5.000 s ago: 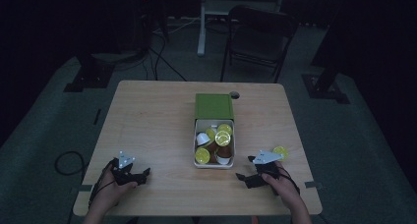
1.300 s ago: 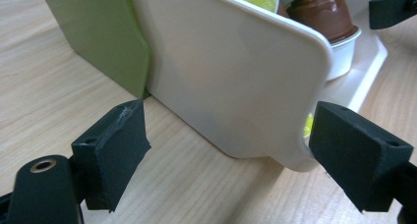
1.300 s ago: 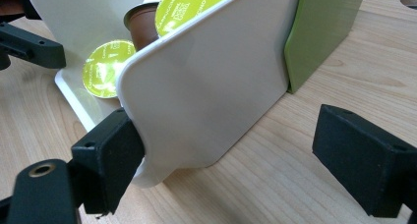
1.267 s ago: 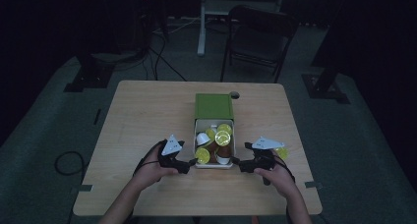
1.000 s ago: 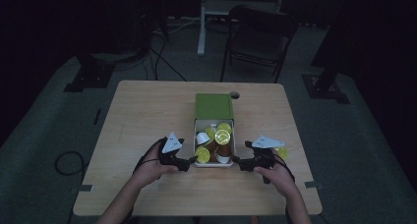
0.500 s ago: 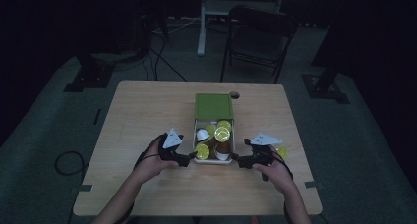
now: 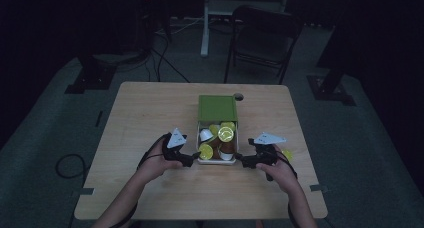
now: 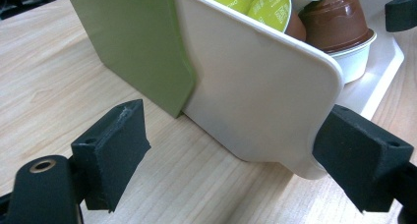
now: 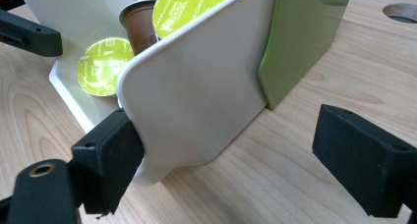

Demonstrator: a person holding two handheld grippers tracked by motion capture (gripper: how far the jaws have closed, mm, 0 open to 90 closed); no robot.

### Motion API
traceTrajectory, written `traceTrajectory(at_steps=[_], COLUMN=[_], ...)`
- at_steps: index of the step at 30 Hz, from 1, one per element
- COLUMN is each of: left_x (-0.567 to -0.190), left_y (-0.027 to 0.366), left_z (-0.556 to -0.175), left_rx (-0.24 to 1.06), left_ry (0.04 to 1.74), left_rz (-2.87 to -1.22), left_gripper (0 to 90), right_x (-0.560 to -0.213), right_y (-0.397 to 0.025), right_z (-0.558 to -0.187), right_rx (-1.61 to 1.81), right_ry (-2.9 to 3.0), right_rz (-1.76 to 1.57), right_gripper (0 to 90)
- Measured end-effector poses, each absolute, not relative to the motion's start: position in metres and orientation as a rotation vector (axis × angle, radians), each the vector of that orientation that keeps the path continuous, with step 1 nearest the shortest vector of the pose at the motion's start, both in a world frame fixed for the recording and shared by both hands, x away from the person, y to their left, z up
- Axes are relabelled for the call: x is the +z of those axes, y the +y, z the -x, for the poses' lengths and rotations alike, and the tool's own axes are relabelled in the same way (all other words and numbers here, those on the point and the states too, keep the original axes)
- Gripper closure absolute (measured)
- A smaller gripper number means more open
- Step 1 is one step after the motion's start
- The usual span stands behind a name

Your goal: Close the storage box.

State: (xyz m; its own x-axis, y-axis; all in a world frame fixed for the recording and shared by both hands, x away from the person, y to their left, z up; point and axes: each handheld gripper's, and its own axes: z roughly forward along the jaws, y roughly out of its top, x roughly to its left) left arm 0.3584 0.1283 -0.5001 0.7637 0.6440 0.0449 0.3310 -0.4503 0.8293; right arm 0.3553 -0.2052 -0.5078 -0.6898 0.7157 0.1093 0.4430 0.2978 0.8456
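Note:
A green box sleeve [image 7: 217,108] stands mid-table with a white drawer tray [image 7: 237,143] pulled out toward me. Coffee capsules [image 7: 225,134] with yellow-green lids and brown bodies fill the tray. My left gripper [image 7: 192,159] is open at the tray's front left corner. In the left gripper view its right jaw touches the tray wall [image 8: 255,91] at that corner, below a brown capsule [image 8: 337,17]. My right gripper [image 7: 242,161] is open at the front right corner. In the right gripper view its left jaw presses the tray wall [image 9: 196,96] beside the green sleeve [image 9: 300,37].
One loose yellow capsule [image 7: 287,154] lies on the wooden table [image 7: 150,118] just right of my right hand. A round cable hole [image 7: 238,96] sits behind the sleeve. A folding chair [image 7: 262,35] stands beyond the table's far edge.
Both grippers have moved from near the table's front edge to the tray's front corners. Over the last second the tray's front edge has shifted slightly away from me.

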Motion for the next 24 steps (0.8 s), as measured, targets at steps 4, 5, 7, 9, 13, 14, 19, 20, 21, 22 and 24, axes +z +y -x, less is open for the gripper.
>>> traceTrajectory(at_steps=[4, 5, 7, 9, 13, 14, 19, 20, 21, 22, 24], left_x=[-0.499, -0.499, -0.499, -0.5, -0.499, -0.499, -0.499, -0.499, -0.499, -0.499, -0.499], left_y=[0.128, 0.128, 0.128, 0.128, 0.128, 0.128, 0.128, 0.127, 0.127, 0.127, 0.127], left_z=[-0.36, -0.361, -0.363, -0.364, -0.365, -0.365, -0.367, -0.368, -0.368, -0.369, -0.37], left_rx=[0.452, 0.449, 0.446, 0.442, 0.444, 0.444, 0.443, 0.443, 0.444, 0.447, 0.449], left_ry=[0.734, 0.737, 0.737, 0.742, 0.739, 0.738, 0.738, 0.741, 0.741, 0.739, 0.739], left_rz=[-2.077, -2.075, -2.077, -2.071, -2.079, -2.082, -2.082, -2.081, -2.081, -2.082, -2.082], left_gripper=[15.3, 15.3, 15.3, 15.3, 15.3, 15.3, 15.3, 15.3, 15.3, 15.3, 15.3], right_x=[-0.508, -0.508, -0.508, -0.509, -0.509, -0.509, -0.51, -0.51, -0.509, -0.509, -0.508], right_y=[-0.205, -0.205, -0.205, -0.205, -0.205, -0.205, -0.205, -0.205, -0.205, -0.205, -0.204], right_z=[-0.357, -0.358, -0.359, -0.359, -0.361, -0.361, -0.362, -0.362, -0.363, -0.363, -0.365], right_rx=[1.34, 1.342, 1.346, 1.349, 1.355, 1.354, 1.359, 1.36, 1.353, 1.35, 1.343], right_ry=[2.281, 2.281, 2.276, 2.274, 2.273, 2.274, 2.269, 2.268, 2.268, 2.268, 2.268], right_rz=[-1.054, -1.057, -1.063, -1.07, -1.073, -1.072, -1.082, -1.084, -1.08, -1.081, -1.079], right_gripper=[12.7, 12.7, 12.7, 12.7, 12.5, 12.5, 12.5, 12.5, 12.5, 12.5, 12.5])
